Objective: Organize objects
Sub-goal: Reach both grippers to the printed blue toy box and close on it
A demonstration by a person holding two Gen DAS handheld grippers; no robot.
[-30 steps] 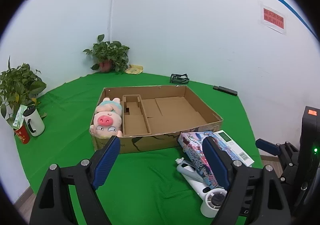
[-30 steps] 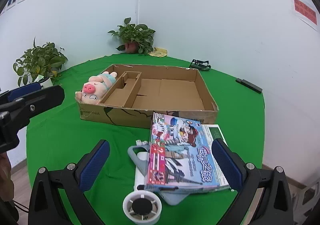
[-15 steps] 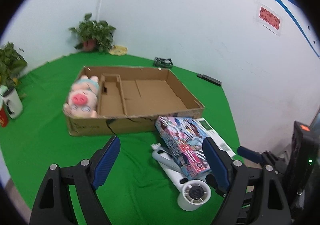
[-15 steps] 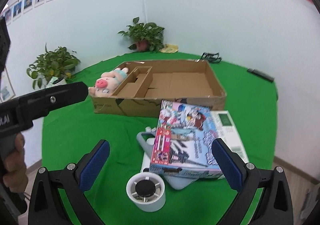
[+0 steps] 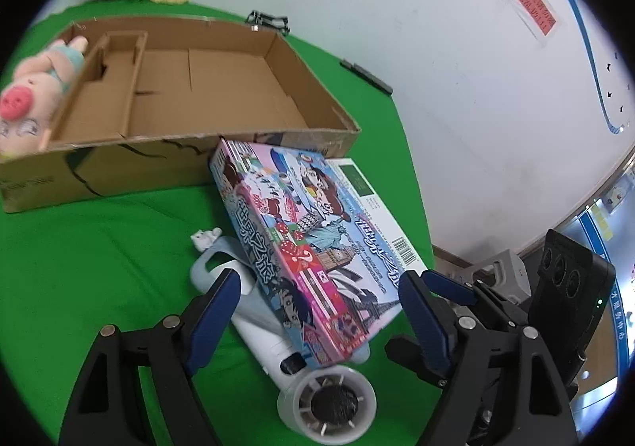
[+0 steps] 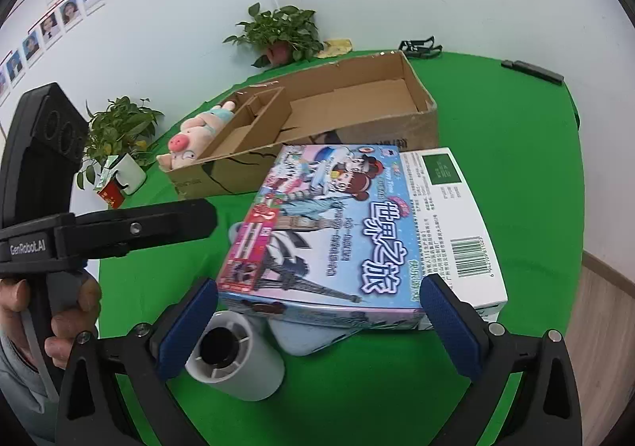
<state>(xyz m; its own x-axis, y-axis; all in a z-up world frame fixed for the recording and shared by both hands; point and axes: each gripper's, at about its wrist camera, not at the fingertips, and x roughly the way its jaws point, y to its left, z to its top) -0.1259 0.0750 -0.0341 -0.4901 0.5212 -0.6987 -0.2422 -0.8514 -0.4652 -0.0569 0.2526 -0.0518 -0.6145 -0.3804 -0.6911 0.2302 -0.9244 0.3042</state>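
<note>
The white handheld fan (image 5: 274, 343) is half hidden under the tilted game box (image 5: 301, 247) on the green counter (image 5: 99, 247). Both claws have dropped closer since a second ago. The left claw (image 5: 317, 311), closing but ungripped, and the released right claw (image 6: 317, 311) straddle the box's near end.

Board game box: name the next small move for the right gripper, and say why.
Probably ease the right gripper forward until its pads straddle the near edge of the board game box, then close. Its jaws stand open around that edge without touching, and the box lies tilted on the white handheld fan, outside the cardboard box.
</note>
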